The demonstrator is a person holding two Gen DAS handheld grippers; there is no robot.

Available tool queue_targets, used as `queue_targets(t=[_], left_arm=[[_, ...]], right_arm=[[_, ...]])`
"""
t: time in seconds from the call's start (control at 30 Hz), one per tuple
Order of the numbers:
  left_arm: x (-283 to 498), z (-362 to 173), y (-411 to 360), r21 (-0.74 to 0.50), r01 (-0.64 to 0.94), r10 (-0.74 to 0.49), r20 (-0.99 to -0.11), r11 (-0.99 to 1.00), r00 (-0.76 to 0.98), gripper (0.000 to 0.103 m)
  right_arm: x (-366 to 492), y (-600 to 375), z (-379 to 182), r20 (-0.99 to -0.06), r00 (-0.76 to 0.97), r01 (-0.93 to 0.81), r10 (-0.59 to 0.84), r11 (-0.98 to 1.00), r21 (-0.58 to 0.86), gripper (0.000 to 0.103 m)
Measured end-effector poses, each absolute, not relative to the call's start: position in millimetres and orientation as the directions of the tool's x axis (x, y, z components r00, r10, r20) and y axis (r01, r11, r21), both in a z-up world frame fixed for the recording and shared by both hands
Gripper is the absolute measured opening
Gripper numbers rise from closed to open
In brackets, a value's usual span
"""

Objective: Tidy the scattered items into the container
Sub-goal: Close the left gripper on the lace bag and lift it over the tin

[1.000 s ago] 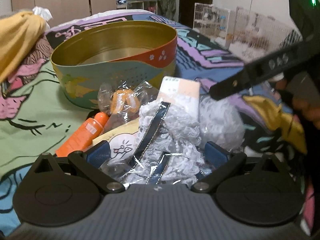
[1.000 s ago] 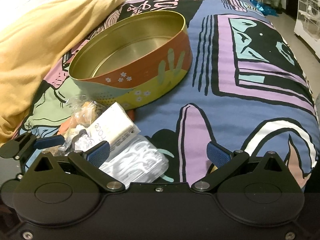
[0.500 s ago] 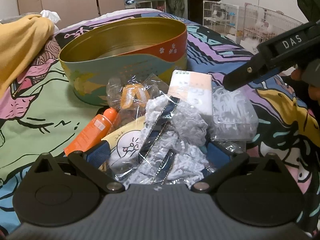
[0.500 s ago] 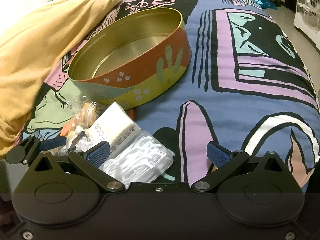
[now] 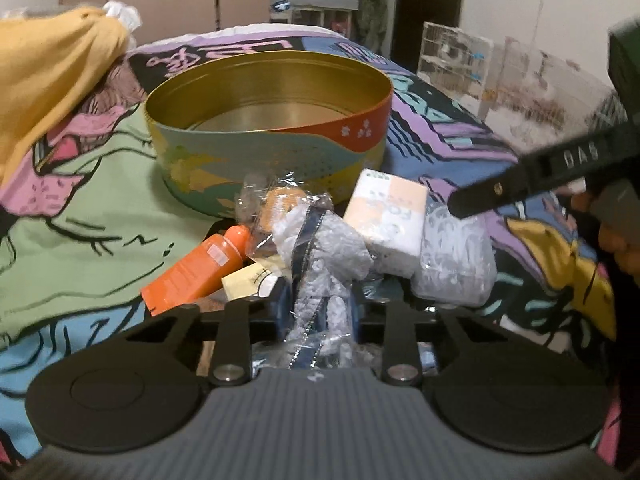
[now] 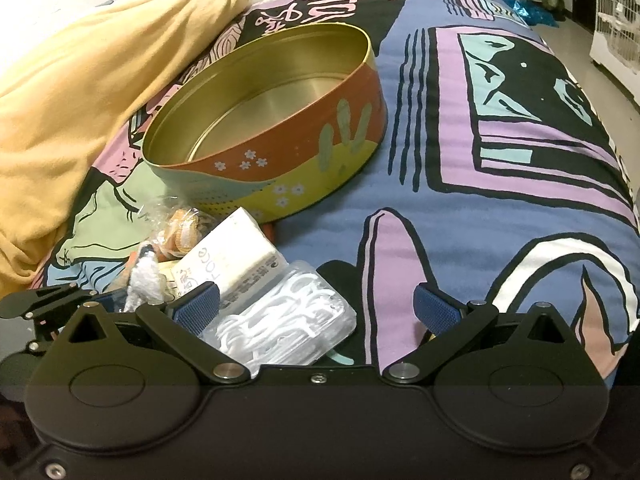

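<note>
The left hand-held gripper (image 5: 316, 304) is closing its jaws on a crinkly clear packet of white lace (image 5: 324, 252) with a dark ribbon, the blue pads pressing in from both sides at the near edge of the pile. That packet sits at the front of the scattered items on the patterned bed cover (image 6: 500, 208). Just left of it lies an orange tube (image 5: 200, 268), cap pointing toward the tin. Behind it is a clear bag with an orange-and-white piece inside (image 5: 276, 204); to the right, a white and peach tissue pack (image 5: 388, 220), touching a clear box of white floss picks (image 6: 288, 320). The round tin (image 5: 272, 136), gold inside and with nothing in it, stands upright on the bed just beyond the pile. A yellow blanket (image 6: 80, 92) is heaped to the left. The right hand-held gripper (image 6: 316, 308) hangs with jaws wide apart over the bed, gripping nothing; its left finger is beside the floss box. In the left view it juts in from the right edge.
</note>
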State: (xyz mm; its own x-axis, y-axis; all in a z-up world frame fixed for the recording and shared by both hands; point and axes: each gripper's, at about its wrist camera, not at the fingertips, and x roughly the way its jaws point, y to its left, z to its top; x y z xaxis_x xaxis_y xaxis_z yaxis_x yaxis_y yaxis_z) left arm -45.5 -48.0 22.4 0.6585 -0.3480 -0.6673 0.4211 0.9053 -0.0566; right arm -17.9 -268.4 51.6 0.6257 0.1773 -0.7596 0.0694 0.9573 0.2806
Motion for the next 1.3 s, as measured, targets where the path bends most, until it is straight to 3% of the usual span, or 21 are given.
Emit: queue_targets(t=[0.27, 1.3], left_arm=[[-43.3, 42.3, -34.3, -0.149, 0.370, -0.373, -0.647, 0.917, 0.665, 0.026], [-11.5, 125.5, -25.2, -0.133, 0.363, -0.378, -0.512, 0.922, 0.772, 0.026]], right_arm=[[-19.5, -267.1, 53.4, -0.746, 0.637, 0.052, 0.193, 0.955, 0.291, 0.103], [-18.8, -268.4, 53.7, -0.740, 0.641, 0.053, 0.203, 0.950, 0.306, 0.103]])
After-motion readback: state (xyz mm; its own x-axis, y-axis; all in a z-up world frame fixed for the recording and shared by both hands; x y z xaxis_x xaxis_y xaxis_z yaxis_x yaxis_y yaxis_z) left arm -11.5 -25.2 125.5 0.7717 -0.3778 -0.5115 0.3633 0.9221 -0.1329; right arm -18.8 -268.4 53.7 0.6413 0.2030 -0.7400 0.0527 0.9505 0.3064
